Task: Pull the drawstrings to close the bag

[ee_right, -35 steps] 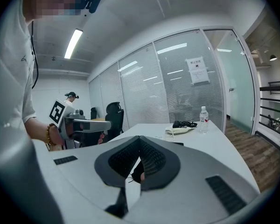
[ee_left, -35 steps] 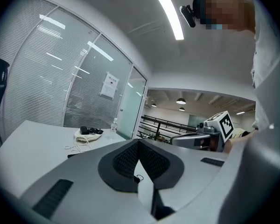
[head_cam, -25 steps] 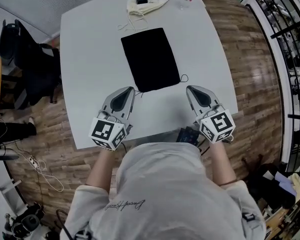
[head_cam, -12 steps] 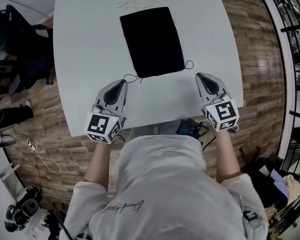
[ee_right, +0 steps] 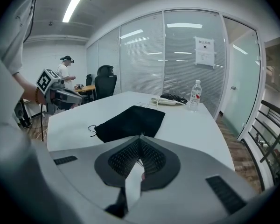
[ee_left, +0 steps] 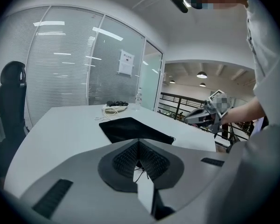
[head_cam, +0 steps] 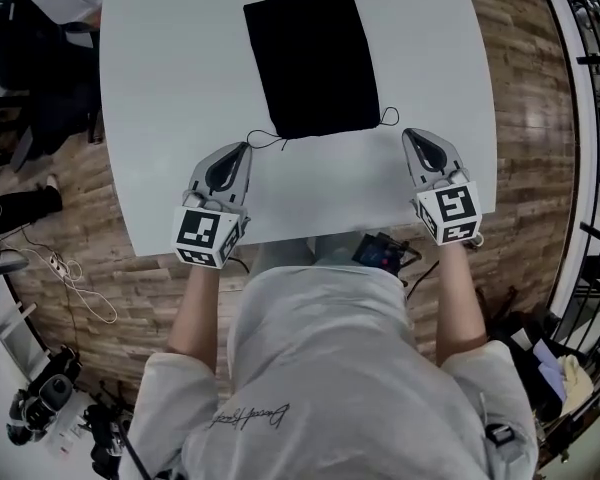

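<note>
A flat black drawstring bag [head_cam: 310,63] lies on the white table [head_cam: 160,118], its mouth toward me. My left gripper [head_cam: 245,148] is shut at the bag's near left corner. The thin left drawstring [head_cam: 265,138] runs from that corner to its tip, and a dark thread shows between its pads [ee_left: 141,171]. My right gripper [head_cam: 410,133] is shut just right of the near right corner. The right drawstring loop [head_cam: 388,118] lies slack beside it, apart from the jaws. The right gripper view shows that loop [ee_right: 91,129] well ahead and to the left.
A cream cloth with cords [ee_left: 113,109] and a water bottle [ee_right: 194,97] sit at the table's far end. A small dark device [head_cam: 380,253] hangs at the near table edge. A black office chair [ee_right: 105,85] and a person [ee_right: 65,73] are beyond the left side. Railings [head_cam: 595,88] run along the right.
The head camera tipped, so the bag sits higher in view. My left gripper has drawn back from the bag's corner, and the left string now stretches out to its tip. The right loop stays slack.
</note>
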Motion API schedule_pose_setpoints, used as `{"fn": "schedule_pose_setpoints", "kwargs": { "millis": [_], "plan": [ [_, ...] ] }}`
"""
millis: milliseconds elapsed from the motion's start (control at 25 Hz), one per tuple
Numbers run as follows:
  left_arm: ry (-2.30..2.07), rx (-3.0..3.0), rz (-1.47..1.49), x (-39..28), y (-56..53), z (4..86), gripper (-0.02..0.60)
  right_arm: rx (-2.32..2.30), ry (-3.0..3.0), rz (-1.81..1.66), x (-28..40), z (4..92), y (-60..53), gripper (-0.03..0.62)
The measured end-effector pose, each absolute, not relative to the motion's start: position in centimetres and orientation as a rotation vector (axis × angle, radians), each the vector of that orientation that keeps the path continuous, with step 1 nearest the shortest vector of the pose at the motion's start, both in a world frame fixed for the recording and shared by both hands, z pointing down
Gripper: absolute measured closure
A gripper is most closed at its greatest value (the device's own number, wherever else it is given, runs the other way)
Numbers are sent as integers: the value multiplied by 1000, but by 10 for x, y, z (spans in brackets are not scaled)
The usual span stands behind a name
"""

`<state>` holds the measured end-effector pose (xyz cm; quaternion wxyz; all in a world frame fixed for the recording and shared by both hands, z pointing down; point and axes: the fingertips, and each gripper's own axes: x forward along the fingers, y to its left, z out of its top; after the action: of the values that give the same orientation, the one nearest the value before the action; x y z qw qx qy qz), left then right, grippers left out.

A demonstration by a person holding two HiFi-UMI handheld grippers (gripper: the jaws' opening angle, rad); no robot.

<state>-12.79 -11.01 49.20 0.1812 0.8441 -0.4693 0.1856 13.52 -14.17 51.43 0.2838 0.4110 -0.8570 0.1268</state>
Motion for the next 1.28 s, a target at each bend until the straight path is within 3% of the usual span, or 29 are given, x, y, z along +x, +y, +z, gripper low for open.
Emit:
{"fn": "schedule_pose_setpoints", "kwargs": {
  "millis": [640,840,1280],
  "plan": [
    [-1201,2448,772,-118,-113,550,569,982,-2188,181,142,568,-161,569],
    [-1182,2449,870,-118,-114,570,566,930,-2168,139,143,585,-167,542],
    [-1047,2510,1231,-119,-120,607,480,847,-2110,-11,145,600,-179,507]
  ]
}}
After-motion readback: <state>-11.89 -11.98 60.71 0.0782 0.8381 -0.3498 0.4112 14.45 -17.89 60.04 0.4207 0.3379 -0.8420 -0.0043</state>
